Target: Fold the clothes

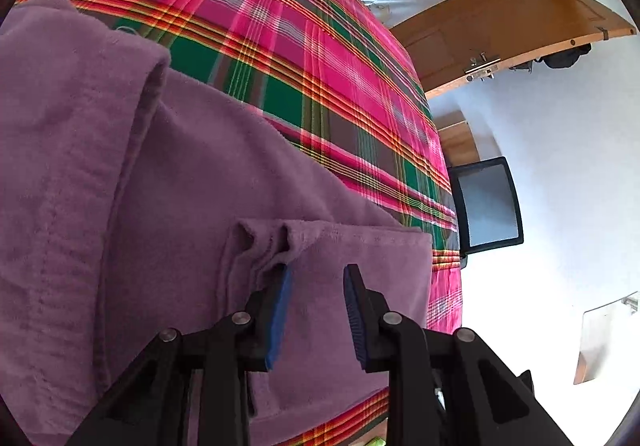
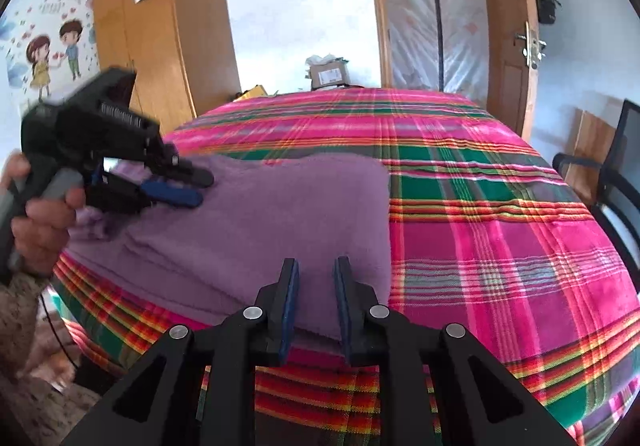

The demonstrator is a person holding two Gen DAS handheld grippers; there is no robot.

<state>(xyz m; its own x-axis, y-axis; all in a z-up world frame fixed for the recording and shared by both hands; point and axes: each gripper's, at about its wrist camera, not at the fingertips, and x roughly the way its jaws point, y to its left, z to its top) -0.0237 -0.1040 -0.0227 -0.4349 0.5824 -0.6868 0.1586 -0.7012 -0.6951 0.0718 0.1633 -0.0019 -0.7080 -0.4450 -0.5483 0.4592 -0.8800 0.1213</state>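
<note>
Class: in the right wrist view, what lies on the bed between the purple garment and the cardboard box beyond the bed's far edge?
Only bare plaid bedspread between purple garment and cardboard box, in the right wrist view.

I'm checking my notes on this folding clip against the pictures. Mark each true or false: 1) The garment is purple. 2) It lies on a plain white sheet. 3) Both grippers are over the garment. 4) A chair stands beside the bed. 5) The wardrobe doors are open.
1) True: the garment is purple.
2) False: it lies on a pink and green plaid bedspread.
3) True: the left gripper and the right gripper are over it.
4) True: a black chair.
5) False: the wardrobe is closed.
</note>
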